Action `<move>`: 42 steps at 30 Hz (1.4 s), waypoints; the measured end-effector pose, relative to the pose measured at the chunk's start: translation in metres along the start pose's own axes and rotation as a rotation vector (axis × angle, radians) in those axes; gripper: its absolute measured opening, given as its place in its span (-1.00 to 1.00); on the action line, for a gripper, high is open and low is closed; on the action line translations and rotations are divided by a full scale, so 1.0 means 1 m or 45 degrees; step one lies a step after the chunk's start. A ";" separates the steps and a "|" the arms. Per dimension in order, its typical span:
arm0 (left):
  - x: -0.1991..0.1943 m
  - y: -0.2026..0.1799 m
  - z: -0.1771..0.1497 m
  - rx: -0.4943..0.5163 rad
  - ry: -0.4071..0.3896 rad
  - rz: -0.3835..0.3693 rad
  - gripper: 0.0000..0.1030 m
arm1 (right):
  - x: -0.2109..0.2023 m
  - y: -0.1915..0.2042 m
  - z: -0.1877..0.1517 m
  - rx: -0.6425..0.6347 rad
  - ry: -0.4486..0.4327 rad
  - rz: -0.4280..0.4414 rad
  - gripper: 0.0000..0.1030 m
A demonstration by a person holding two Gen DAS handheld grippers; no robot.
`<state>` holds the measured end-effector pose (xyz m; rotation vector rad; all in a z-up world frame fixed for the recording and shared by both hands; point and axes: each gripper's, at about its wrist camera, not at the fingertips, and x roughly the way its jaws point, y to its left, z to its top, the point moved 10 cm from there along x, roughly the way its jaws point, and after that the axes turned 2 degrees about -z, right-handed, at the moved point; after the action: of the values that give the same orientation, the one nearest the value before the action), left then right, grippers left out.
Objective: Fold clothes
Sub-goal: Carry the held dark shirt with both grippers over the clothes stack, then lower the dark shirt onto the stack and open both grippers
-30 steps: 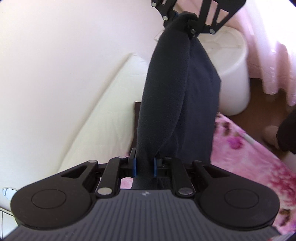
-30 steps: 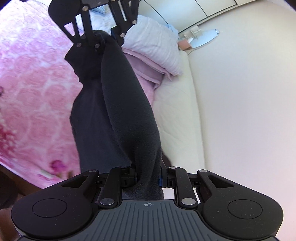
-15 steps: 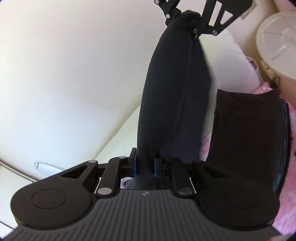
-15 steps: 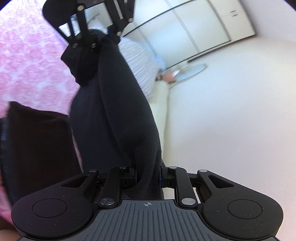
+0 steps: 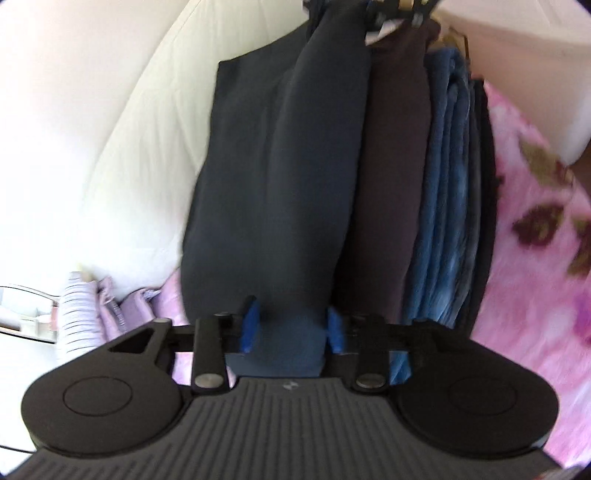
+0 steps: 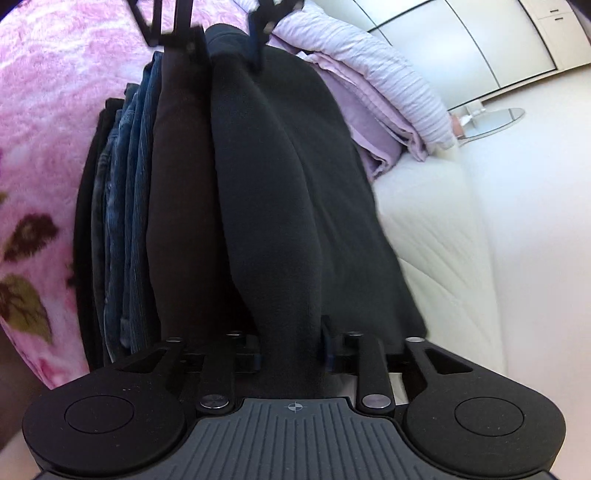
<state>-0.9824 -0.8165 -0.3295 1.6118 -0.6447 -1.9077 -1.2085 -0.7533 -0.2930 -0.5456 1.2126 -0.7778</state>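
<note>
A folded dark navy garment lies on top of a stack of folded clothes, also in the right wrist view. Under it are a dark brown garment and blue jeans. My left gripper is open, its blue pads spread around one end of the navy garment. My right gripper is open around the other end. Each gripper shows at the top of the other's view: the right, the left.
The stack rests on a pink floral blanket, also seen in the right wrist view. A cream padded headboard runs beside it. Lilac pillows and bedding lie at the far end. White cupboards stand beyond.
Both grippers carried the navy garment down from hanging in the air onto the stack. Their jaws have opened from shut on it to spread around it.
</note>
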 end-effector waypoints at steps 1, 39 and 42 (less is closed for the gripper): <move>-0.001 -0.001 -0.005 0.015 0.011 -0.004 -0.27 | -0.002 -0.002 -0.002 -0.004 0.000 -0.002 -0.34; -0.054 -0.045 -0.043 -0.798 0.333 -0.218 -0.29 | -0.039 0.004 -0.044 0.576 0.294 0.212 0.05; -0.070 -0.045 -0.050 -1.131 0.340 -0.261 -0.15 | -0.049 0.008 -0.052 0.917 0.368 0.286 0.05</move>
<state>-0.9286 -0.7360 -0.3174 1.3025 0.4551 -1.6822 -1.2642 -0.7084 -0.2829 0.2979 1.1296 -1.0475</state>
